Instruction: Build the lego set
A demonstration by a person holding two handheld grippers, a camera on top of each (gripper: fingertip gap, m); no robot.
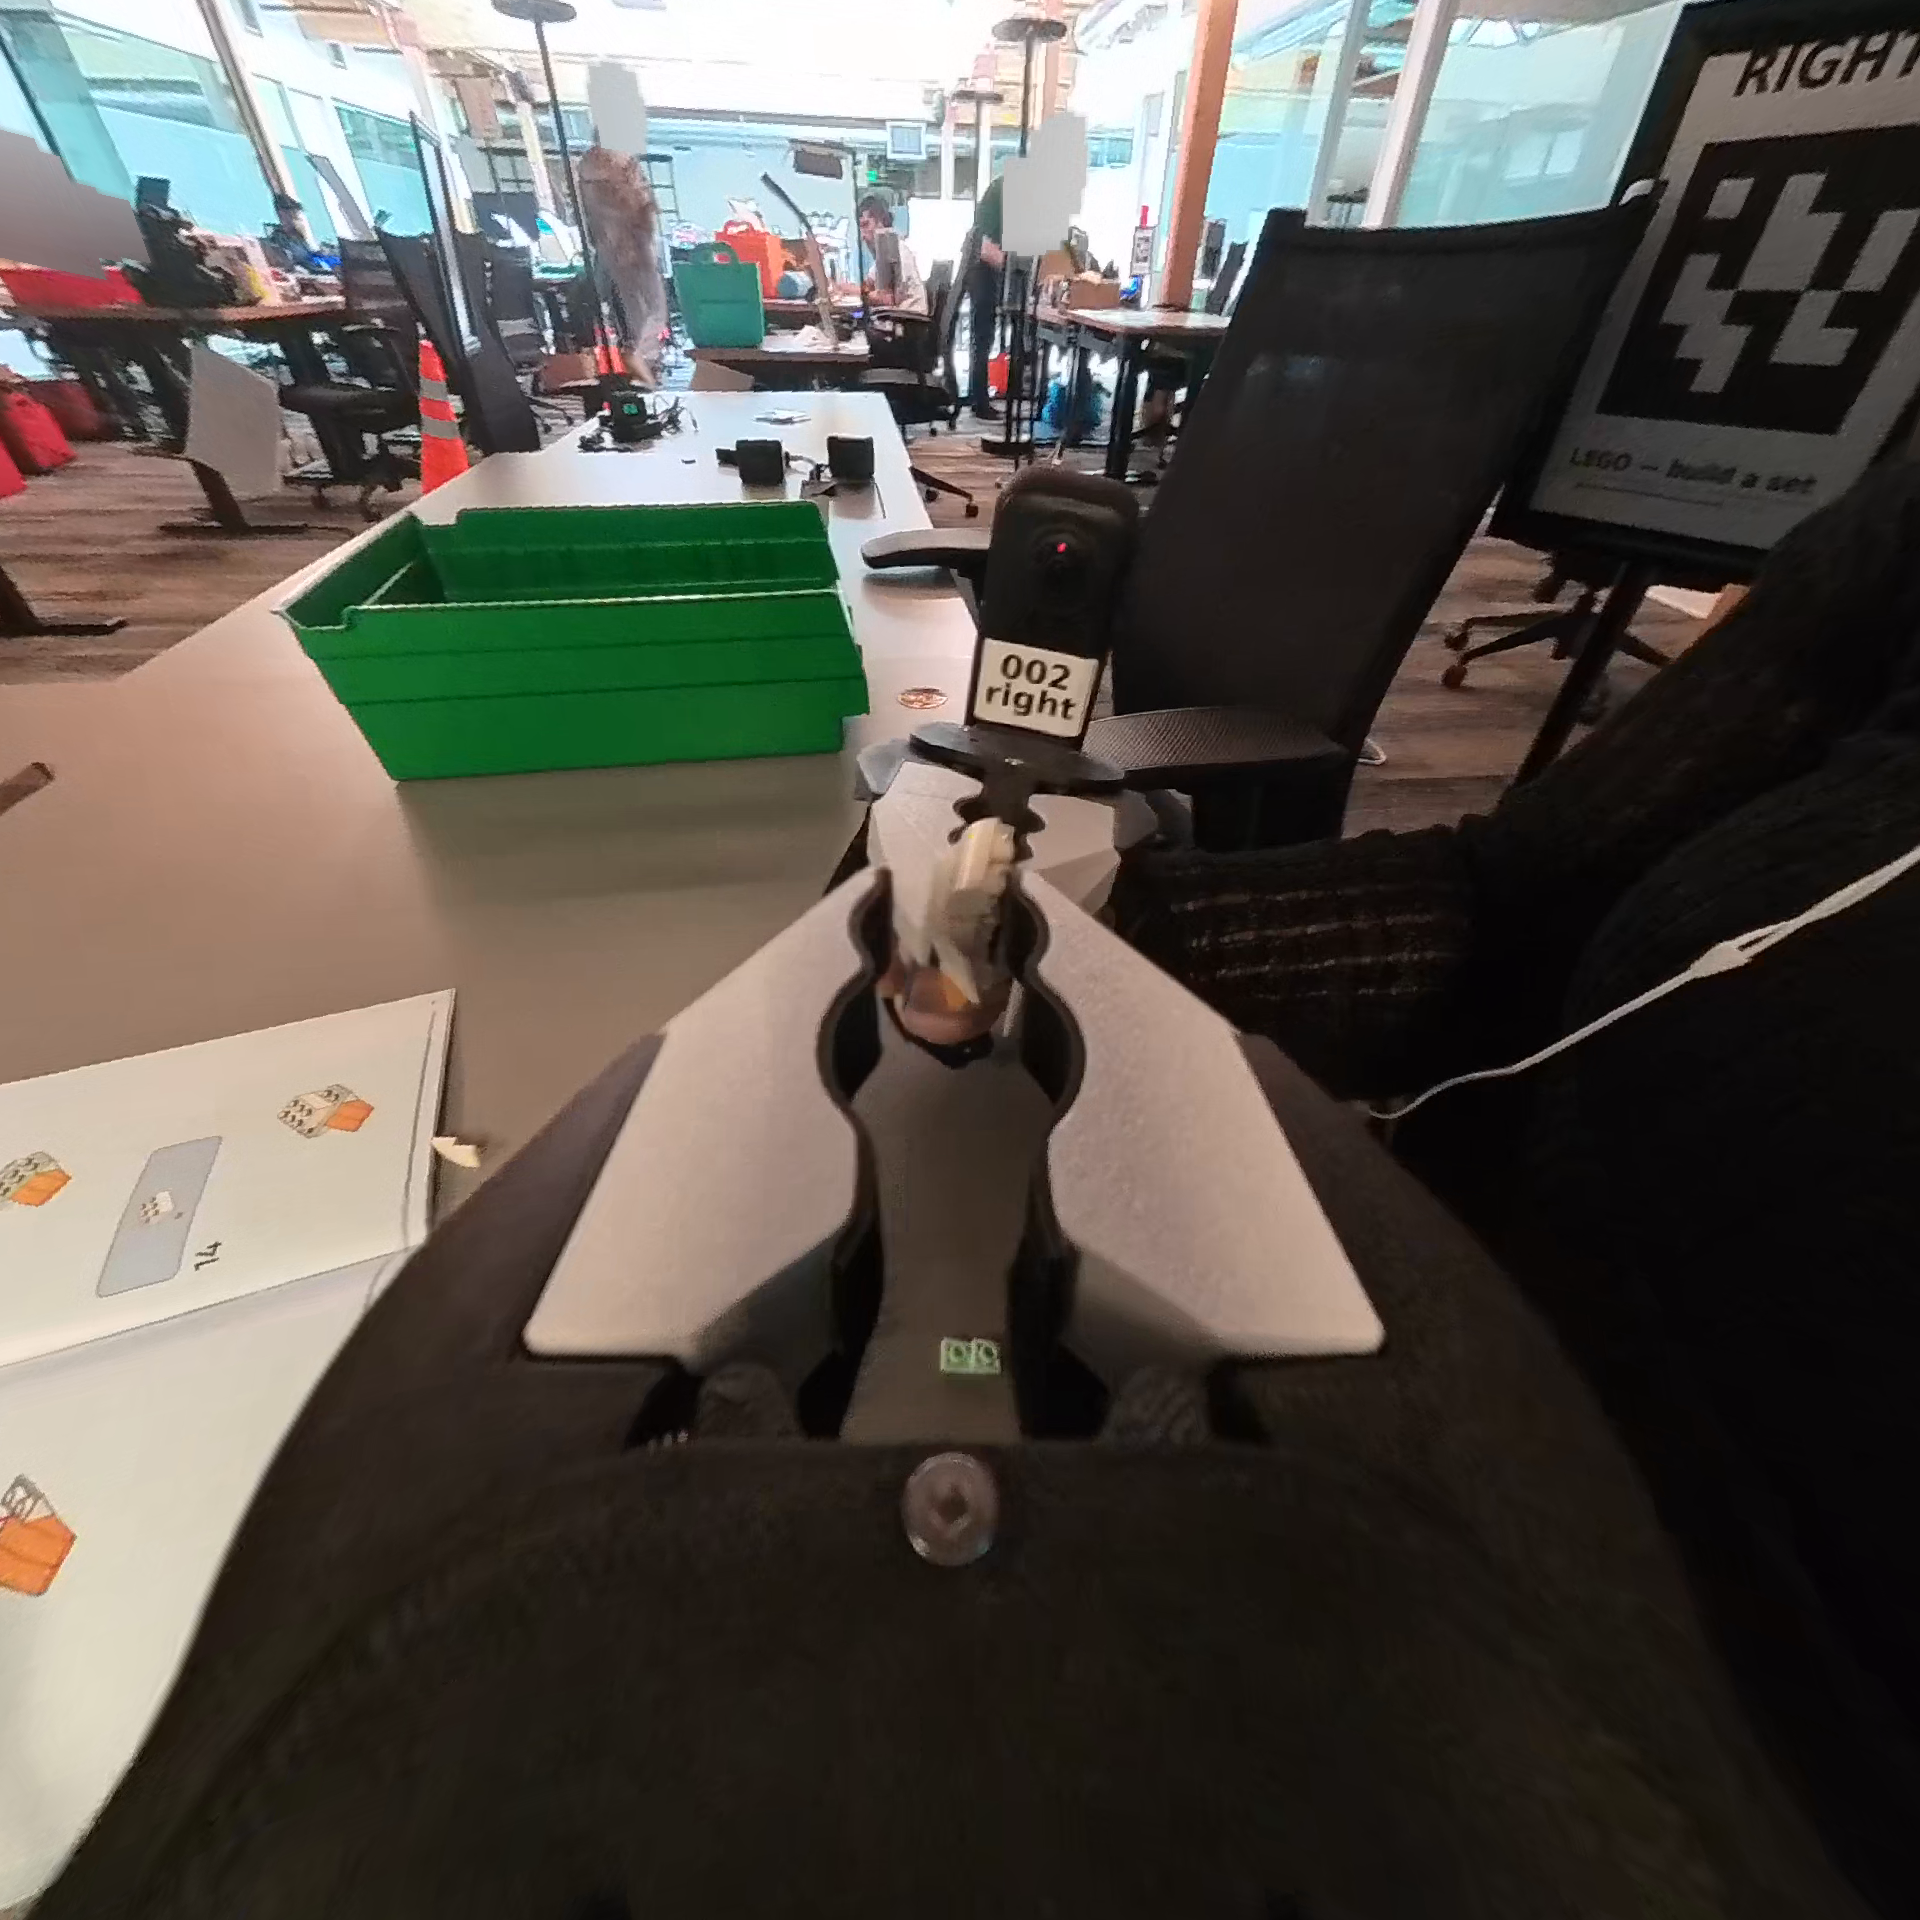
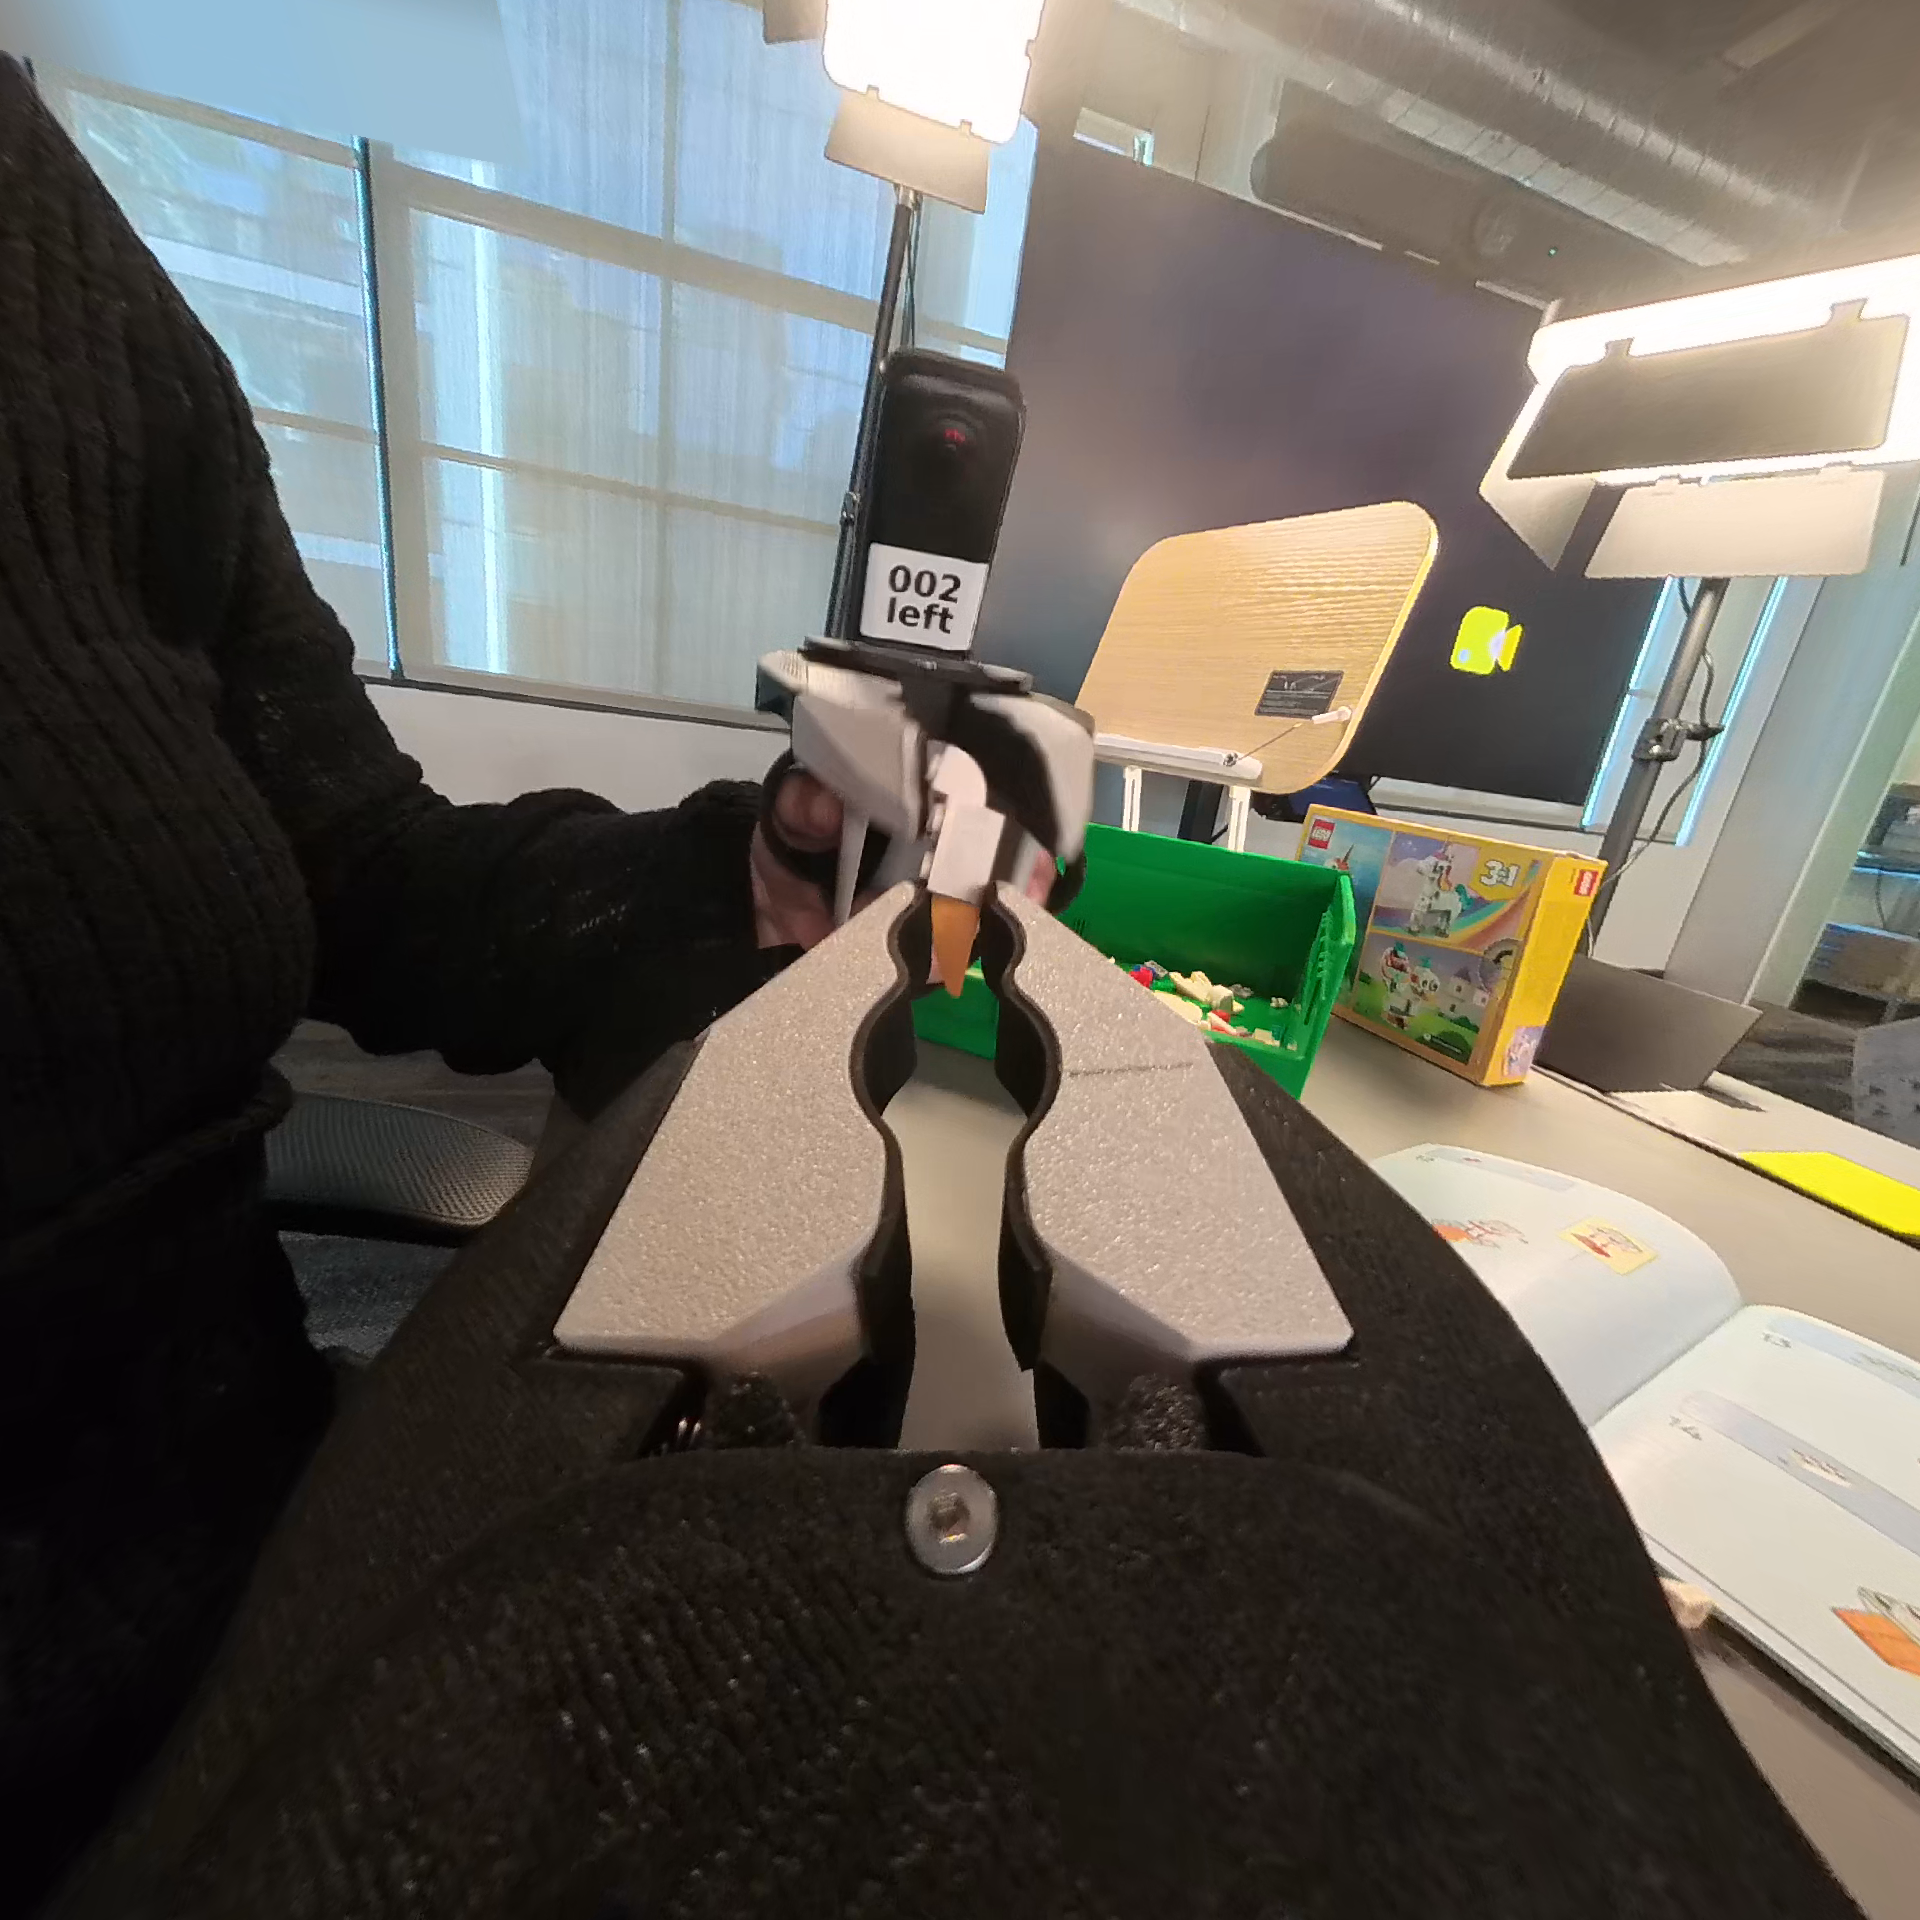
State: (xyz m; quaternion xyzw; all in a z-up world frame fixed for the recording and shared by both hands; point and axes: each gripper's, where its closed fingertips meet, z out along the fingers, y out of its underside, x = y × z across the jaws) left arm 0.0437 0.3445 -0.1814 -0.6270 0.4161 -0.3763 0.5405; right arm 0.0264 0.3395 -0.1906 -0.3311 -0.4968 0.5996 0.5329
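My left gripper (image 1: 951, 920) and right gripper (image 2: 951, 920) meet tip to tip above the table edge. Between them is a small lego assembly (image 1: 961, 935) of cream-white pieces with an orange and pink part. In the right wrist view only its orange part (image 2: 953, 948) shows between my right fingertips. The left gripper is shut on the assembly. The right gripper (image 1: 992, 821) is closed on its far end. The left gripper (image 2: 961, 878) points down at it from opposite. A small green brick (image 1: 969, 1358) lies on the table under the left gripper.
The open instruction booklet (image 1: 208, 1164) (image 2: 1662, 1299) lies on the grey table. Stacked empty green bins (image 1: 582, 644) stand behind. A green bin of loose bricks (image 2: 1226, 935) and the yellow lego box (image 2: 1455, 935) stand further off. A black chair (image 1: 1351, 520) is close.
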